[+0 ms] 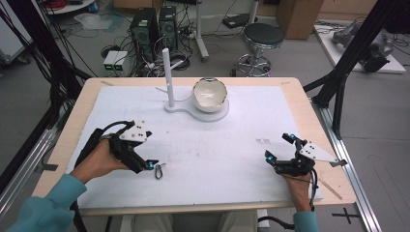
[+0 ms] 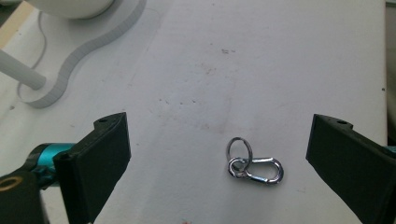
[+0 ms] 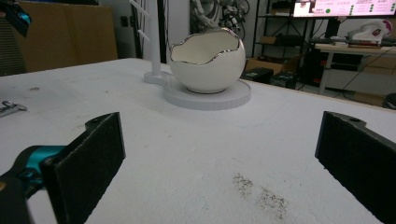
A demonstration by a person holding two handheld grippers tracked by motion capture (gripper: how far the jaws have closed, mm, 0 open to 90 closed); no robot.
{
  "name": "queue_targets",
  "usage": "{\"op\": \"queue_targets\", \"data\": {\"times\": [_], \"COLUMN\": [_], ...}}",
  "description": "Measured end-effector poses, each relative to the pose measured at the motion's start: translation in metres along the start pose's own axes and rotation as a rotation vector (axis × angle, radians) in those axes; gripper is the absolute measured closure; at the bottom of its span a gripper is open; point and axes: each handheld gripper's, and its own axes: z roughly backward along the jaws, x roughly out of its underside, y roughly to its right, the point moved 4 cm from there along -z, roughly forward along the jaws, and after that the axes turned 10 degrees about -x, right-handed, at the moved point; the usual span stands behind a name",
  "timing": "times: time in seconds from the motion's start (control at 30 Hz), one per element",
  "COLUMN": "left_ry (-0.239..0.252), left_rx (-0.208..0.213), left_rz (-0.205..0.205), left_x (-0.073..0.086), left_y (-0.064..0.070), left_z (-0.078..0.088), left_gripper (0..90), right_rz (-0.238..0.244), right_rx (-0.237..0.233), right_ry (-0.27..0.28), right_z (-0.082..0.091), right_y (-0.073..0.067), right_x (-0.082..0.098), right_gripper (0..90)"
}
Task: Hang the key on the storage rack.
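Down at the table (image 1: 241,145), left hand-held gripper (image 2: 219,154) wide open, empty, straddling the clip (image 2: 254,165), seemingly lined up to grab. Right hand-held gripper (image 3: 219,158) equally wide, empty, facing bowl (image 3: 208,60).

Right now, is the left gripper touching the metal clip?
Apart. In the left gripper view, the clip lies on the sheet between the left gripper's open jaws, with bare white on both sides.

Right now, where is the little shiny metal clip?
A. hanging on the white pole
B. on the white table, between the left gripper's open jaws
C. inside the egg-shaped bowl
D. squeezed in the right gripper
B: the clip lies flat on the table, untouched, between the open left gripper jaws.
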Motion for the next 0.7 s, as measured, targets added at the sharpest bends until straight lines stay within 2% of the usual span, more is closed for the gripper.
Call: {"op": "queue_targets", "data": {"times": [0.23,0.47,0.7], "left_ry": [-0.075,-0.136,-0.199], "left_rx": [0.041,0.083,0.118], "left_rz": [-0.037,-0.046,-0.075], "left_x": [0.002,0.006,0.009], "left_y": [0.004,0.009,0.015], "left_z": [-0.017,-0.030,-0.043], "left_gripper": [8.4,11.2,13.1], "right_rz": [0.003,0.003,0.005], "right_rx": [0.000,-0.001,-0.002], "right_ry": [0.001,0.001,0.003], "right_z": [0.000,0.000,0.000], "right_y": [0.000,0.000,0.000], "right_x": [0.000,0.000,0.000], "right_gripper": [0.6,0.6,0.6]}}
